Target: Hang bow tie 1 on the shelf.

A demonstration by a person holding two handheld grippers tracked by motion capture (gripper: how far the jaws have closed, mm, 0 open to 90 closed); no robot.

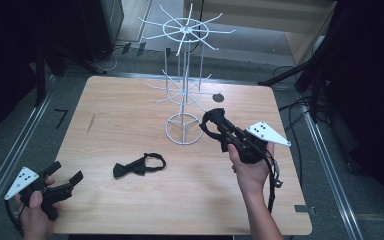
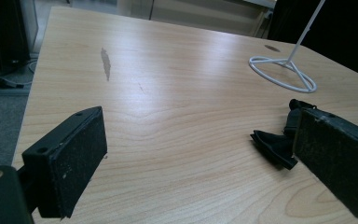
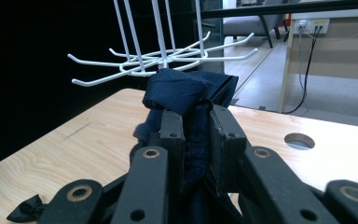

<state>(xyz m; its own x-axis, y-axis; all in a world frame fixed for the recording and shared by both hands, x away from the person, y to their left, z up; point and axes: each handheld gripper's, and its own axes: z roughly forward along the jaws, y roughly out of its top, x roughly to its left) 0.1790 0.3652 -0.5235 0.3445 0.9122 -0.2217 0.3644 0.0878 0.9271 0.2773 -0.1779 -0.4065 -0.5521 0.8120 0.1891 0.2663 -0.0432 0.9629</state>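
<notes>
Holding a dark navy bow tie [image 3: 186, 93], the right gripper [image 1: 219, 125] has its jaws pressed tight on the folded cloth, with the strap hanging in a loop at its tip. It stands just in front of the white wire display rack [image 1: 184, 95], at about 4 o'clock from the ring base of the rack. In the right gripper view the lower tier of hooks [image 3: 121, 67] is directly behind the bow tie.

A second black bow tie [image 1: 139, 165] lies flat on the wooden table [image 1: 130, 100], at about 7 o'clock from the rack base. The left gripper [image 1: 65, 172] is released, jaws wide apart with nothing between them, and it rests at the near left edge of the table, well apart from that bow tie.

I judge the bow tie to be very light, soft and limp, so it will sag and swing. The knot is the firmest part for a grip; the thin strap is what should go over a hook, and it may slip from the thin wire.
</notes>
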